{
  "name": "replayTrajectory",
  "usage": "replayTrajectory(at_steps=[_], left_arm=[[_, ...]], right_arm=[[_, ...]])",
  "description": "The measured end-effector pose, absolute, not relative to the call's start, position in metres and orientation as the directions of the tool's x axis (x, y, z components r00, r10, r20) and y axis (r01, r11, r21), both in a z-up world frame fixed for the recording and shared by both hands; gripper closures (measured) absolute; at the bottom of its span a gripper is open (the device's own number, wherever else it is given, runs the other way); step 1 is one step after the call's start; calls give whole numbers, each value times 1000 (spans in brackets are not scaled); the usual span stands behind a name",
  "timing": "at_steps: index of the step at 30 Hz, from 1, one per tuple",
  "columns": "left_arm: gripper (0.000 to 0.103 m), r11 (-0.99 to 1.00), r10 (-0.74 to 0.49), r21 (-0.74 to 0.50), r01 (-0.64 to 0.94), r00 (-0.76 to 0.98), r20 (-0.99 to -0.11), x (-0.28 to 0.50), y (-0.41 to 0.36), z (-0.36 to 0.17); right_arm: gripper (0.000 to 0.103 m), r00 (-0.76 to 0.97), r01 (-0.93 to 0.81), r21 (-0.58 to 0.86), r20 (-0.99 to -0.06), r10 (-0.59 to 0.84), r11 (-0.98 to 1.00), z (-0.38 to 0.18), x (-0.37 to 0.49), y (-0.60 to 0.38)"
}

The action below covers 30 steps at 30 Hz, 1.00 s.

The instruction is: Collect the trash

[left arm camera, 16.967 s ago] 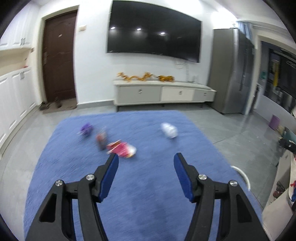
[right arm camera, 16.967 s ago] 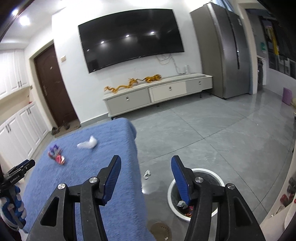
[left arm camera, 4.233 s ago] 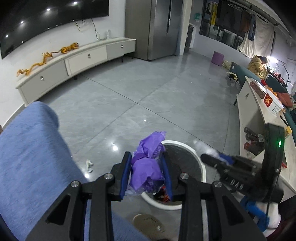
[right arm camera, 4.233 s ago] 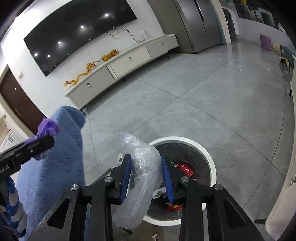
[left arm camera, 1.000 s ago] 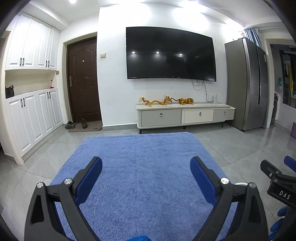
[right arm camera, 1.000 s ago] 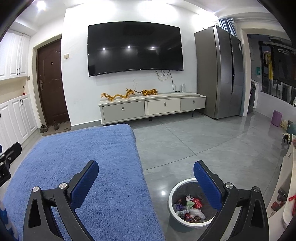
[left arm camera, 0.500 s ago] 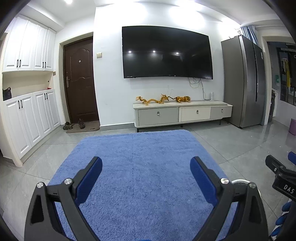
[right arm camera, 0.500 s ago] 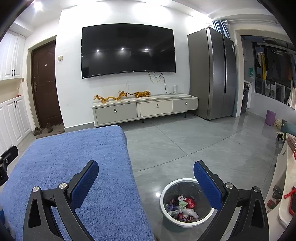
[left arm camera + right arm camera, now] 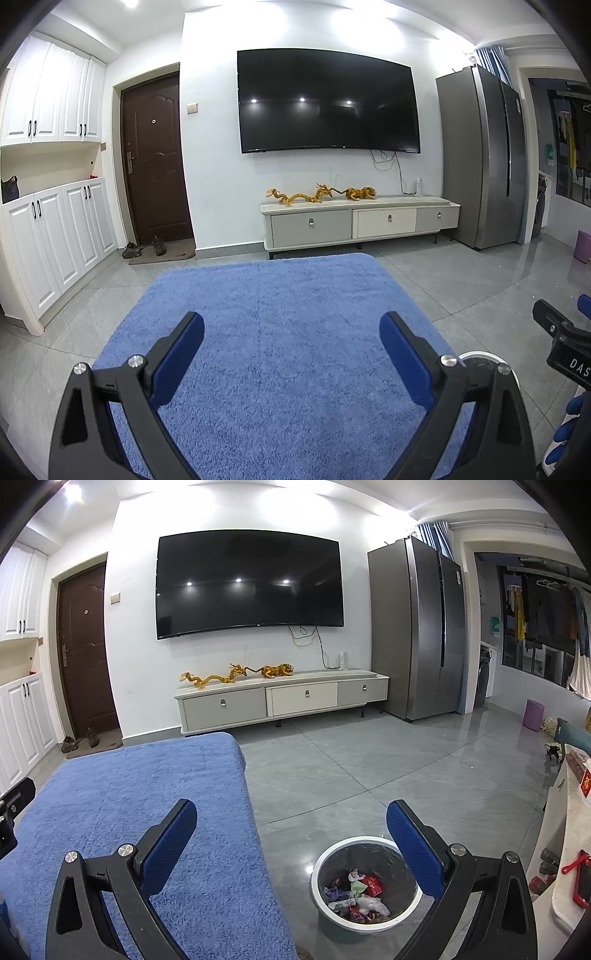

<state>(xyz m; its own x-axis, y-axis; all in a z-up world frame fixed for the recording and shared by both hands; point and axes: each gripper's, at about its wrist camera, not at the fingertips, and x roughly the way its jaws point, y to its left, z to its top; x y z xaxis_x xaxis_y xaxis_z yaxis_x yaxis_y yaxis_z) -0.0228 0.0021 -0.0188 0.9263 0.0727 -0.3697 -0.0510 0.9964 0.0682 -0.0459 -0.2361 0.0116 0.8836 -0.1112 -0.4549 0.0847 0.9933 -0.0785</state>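
Zero loose trash visible on the blue rug (image 9: 288, 332). All of it sits in the trash bin (image 9: 325, 853), at 5 o'clock from the right gripper (image 9: 291, 834), the nearer one. Left gripper (image 9: 291, 343) and right gripper both spread wide, empty. Collection looks finished.

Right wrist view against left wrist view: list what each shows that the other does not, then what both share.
Only the right wrist view shows inside the bin, with the trash heaped in it, and a washing machine past the fridge. Only the left wrist view shows the upper white cupboards in full and a dark bag on the shelf; of the bin it catches just a rim sliver. Both share the bare blue rug, the TV, the door and the fridge. The left gripper and right gripper are both open and hold nothing.
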Motion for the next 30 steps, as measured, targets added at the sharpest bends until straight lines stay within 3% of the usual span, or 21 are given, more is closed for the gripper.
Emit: replayTrajectory(at_steps=[30], left_arm=[[7, 996, 72, 71, -47, 917, -391, -19, -3, -23]], right_arm=[[0, 888, 112, -84, -439, -138, 990, 15, -51, -243]])
